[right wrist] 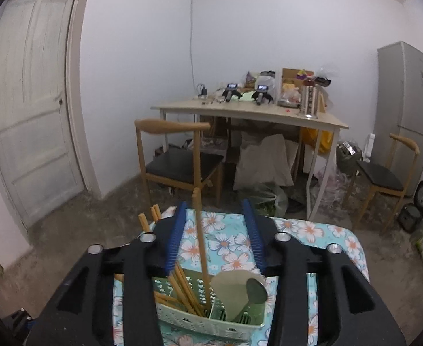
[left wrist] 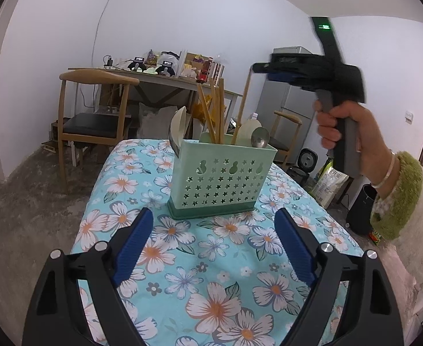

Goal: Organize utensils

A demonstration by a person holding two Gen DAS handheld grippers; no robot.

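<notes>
On the floral-clothed worktop (left wrist: 228, 259), a pale green utensil holder (left wrist: 223, 178) with star-shaped cut-outs is seen standing upright near the far end, and the task's utensils are already gathered inside it. Wooden chopsticks (left wrist: 213, 109) are leaned together in the left compartment, while a pale rice paddle (left wrist: 247, 135) and a metal spoon (left wrist: 260, 137) are stood head-up on the right; a ladle-like piece (left wrist: 178, 129) is seen at the holder's left edge, though whether it lies inside cannot be told. The right claw (right wrist: 215, 230) is held directly above the holder with its blue pads spread apart, and a single long wooden stick (right wrist: 201, 248) is seen rising between them without being touched by either pad, so nothing is gripped. This position is judged to suit either a release just made or a lift about to be made; which one cannot be told. The left claw (left wrist: 214, 245) is kept low over the cloth in front of the holder, wide open and empty, apparently parked where the holder could be steadied if needed. No loose utensils are visible on the cloth, so the sorting is judged nearly complete.
</notes>
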